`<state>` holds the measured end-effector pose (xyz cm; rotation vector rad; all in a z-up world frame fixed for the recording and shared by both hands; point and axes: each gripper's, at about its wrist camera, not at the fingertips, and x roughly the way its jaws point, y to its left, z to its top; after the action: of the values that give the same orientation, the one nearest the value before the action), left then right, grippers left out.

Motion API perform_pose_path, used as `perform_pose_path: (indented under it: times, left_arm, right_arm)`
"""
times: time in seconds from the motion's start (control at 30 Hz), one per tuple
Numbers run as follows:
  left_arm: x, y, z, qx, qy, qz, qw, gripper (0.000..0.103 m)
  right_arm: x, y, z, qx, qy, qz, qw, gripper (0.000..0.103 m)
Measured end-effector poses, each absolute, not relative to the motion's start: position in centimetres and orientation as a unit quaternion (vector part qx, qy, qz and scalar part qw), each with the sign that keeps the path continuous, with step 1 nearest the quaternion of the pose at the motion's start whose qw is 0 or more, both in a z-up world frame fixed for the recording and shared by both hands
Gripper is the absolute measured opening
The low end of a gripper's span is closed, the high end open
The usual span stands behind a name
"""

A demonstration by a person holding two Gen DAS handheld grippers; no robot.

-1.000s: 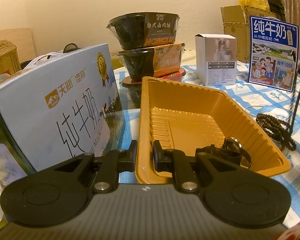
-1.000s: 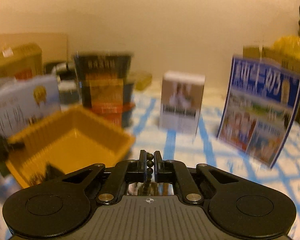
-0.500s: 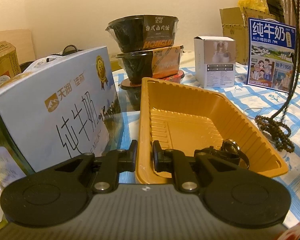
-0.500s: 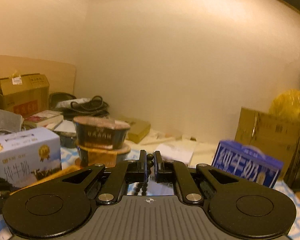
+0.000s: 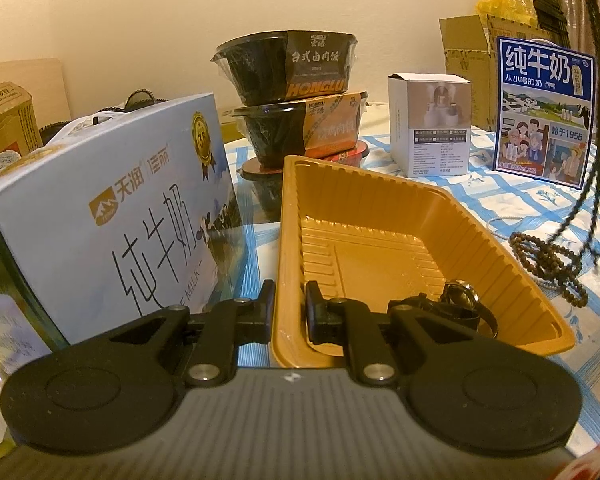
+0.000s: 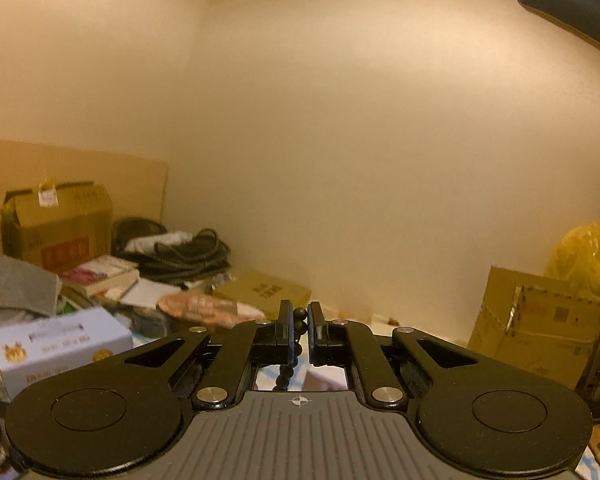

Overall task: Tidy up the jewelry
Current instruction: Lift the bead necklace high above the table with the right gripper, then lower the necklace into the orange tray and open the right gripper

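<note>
An orange plastic tray [image 5: 512, 240] lies on the blue-checked tablecloth. My left gripper [image 5: 288, 304] is shut on the tray's near left rim, one finger outside the wall and one inside. A dark watch or bracelet with a metal ring [image 5: 456, 304] rests in the tray's near right corner. A long dark bead necklace [image 5: 598, 112] hangs down the right side of the left wrist view, its lower coils [image 5: 548, 256] still piled on the cloth right of the tray. My right gripper [image 6: 299, 322] is shut on the necklace's beads [image 6: 299, 326] and is raised high, facing the wall.
A pale blue milk carton box [image 5: 112, 208] stands against the tray's left side. Stacked black food bowls [image 5: 296, 92], a small white box [image 5: 432, 124] and a blue milk carton [image 5: 544, 108] stand behind. Cardboard boxes [image 6: 56, 224] and cables [image 6: 184, 252] crowd the back.
My right gripper has risen with the bead necklace, so its view now faces the wall. The strand now stretches upward while its lower coils stay on the cloth. The left gripper holds still.
</note>
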<state>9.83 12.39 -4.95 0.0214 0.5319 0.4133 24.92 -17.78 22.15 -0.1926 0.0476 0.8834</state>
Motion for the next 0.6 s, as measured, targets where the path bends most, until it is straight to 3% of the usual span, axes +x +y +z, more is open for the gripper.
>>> perform_pose_path:
  times: [0.6]
  left_arm:
    - [9.8,12.4,-4.6,0.007,0.255,0.2,0.946,0.013]
  right_arm:
    - [24.3,-12.3,26.3,-0.042,-0.021,0.498,0.866,0.006]
